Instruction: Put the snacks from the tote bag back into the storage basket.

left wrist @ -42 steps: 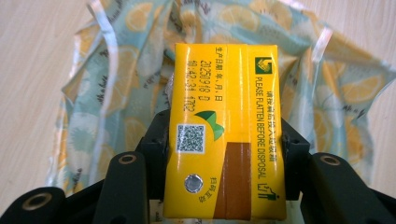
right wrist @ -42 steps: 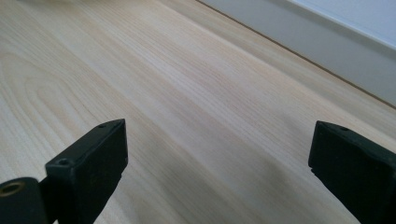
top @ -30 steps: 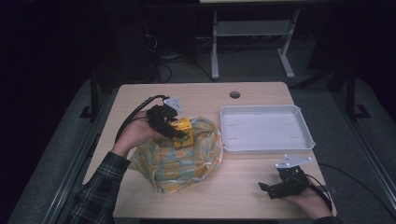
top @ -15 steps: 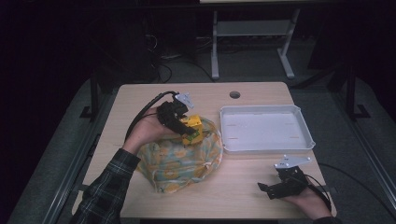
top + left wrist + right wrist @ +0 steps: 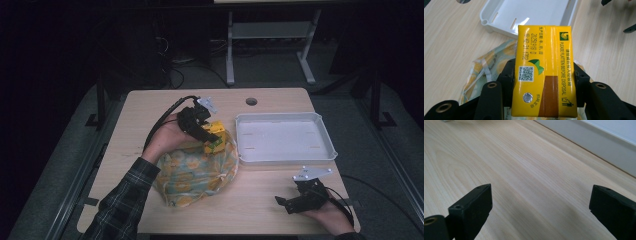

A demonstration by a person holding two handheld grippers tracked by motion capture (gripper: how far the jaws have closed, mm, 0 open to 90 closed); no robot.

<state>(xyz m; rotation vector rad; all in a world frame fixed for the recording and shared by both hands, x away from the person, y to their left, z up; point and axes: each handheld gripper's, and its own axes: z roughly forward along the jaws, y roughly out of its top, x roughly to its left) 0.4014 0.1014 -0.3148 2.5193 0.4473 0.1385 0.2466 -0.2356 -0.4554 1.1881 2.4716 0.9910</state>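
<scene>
The left gripper (image 5: 209, 138) squeezes a yellow drink carton (image 5: 544, 70) between its two black jaws, one pressing on each long side. The carton hangs just above the open top of a soft plastic bag (image 5: 197, 172) with yellow and green patterns, close to the near corner of the white tray (image 5: 327, 150).

The carton looks like a small juice box. It is probably light, but it is hard to tell from here whether it is full. Its walls are thin card, so a hard squeeze could dent it or push drink out at the little foil straw hole (image 5: 527, 97). Its skin is shiny and may slip. Holding it across the two long flat sides, near the middle, as it is held now, seems the safest way.

The bag is floppy and crinkly and will not stand up by itself.

The right gripper (image 5: 286, 202) rests low at the near right of the table (image 5: 140, 115), its jaws wide apart with nothing between them.

The table is pale wood, smooth and flat, with a round hole (image 5: 251, 101) near the far edge. The room around it is dark, with a grey floor and a metal frame (image 5: 270, 35) behind.
</scene>
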